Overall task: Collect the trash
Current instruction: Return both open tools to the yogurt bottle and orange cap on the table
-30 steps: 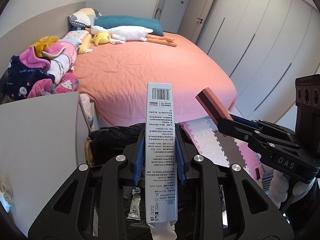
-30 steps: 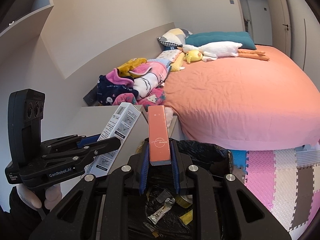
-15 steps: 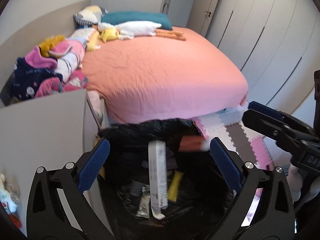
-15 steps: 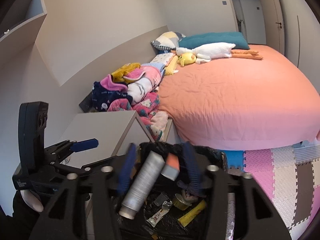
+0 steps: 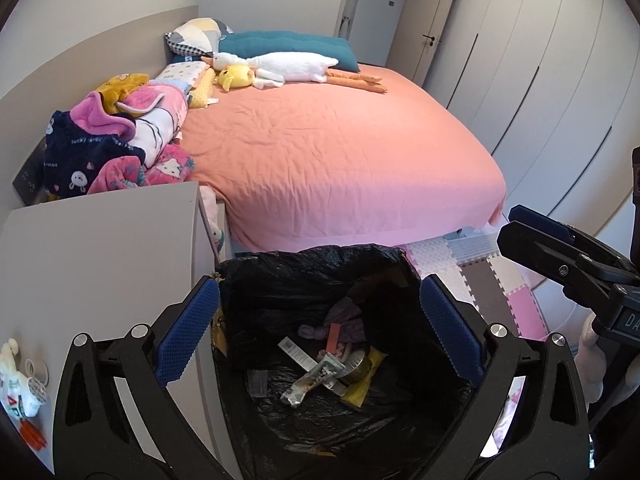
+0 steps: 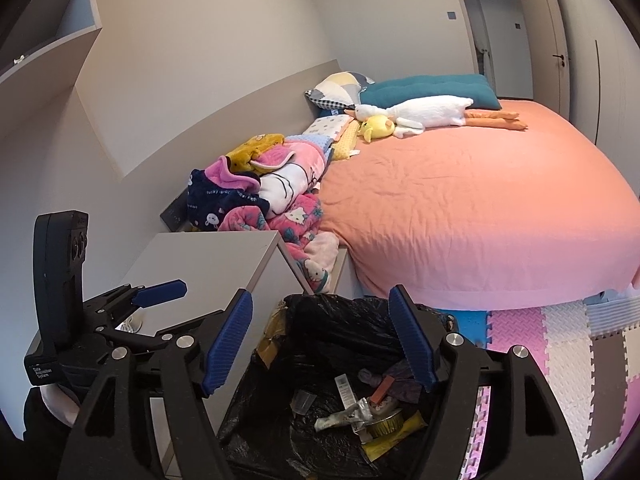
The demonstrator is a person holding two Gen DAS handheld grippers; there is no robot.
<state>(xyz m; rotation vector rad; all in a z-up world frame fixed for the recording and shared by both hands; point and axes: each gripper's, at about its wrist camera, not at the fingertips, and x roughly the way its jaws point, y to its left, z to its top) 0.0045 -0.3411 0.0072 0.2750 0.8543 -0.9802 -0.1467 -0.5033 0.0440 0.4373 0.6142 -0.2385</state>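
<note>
Trash bin (image 5: 316, 272) sits under both wide-open, empty grippers (image 5: 316, 328) (image 6: 320, 340); bumping its loose liner could tip it.

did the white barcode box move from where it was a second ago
Yes. It left the left gripper, whose jaws now stand open, and dropped into the black trash bag, lying among the litter as the white box.
</note>
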